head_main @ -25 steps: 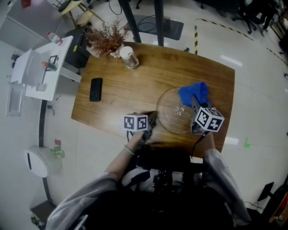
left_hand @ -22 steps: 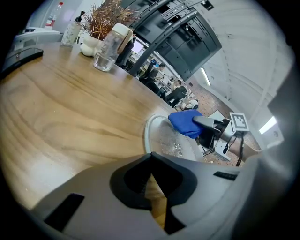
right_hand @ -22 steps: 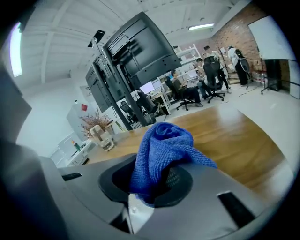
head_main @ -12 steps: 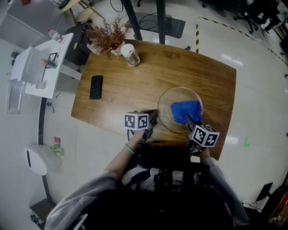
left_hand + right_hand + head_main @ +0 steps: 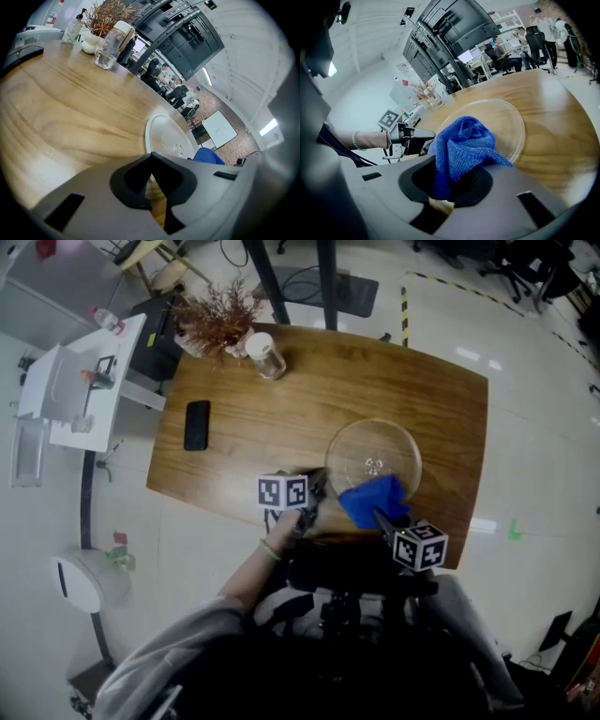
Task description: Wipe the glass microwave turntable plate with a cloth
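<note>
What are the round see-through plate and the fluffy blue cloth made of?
The round clear plate looks like glass: smooth and shiny, and the wooden table shows through it. The blue cloth looks like soft woven fabric, maybe microfibre: its surface is nubbly, dull and bunched up.

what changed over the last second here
The right hand-held gripper, shut on the blue cloth, dragged it from the far right of the glass plate across the glass to the near rim, towards the person. The left hand-held gripper stayed at the plate's near-left rim, seemingly clamped on it. Plate, phone and jar did not move.
</note>
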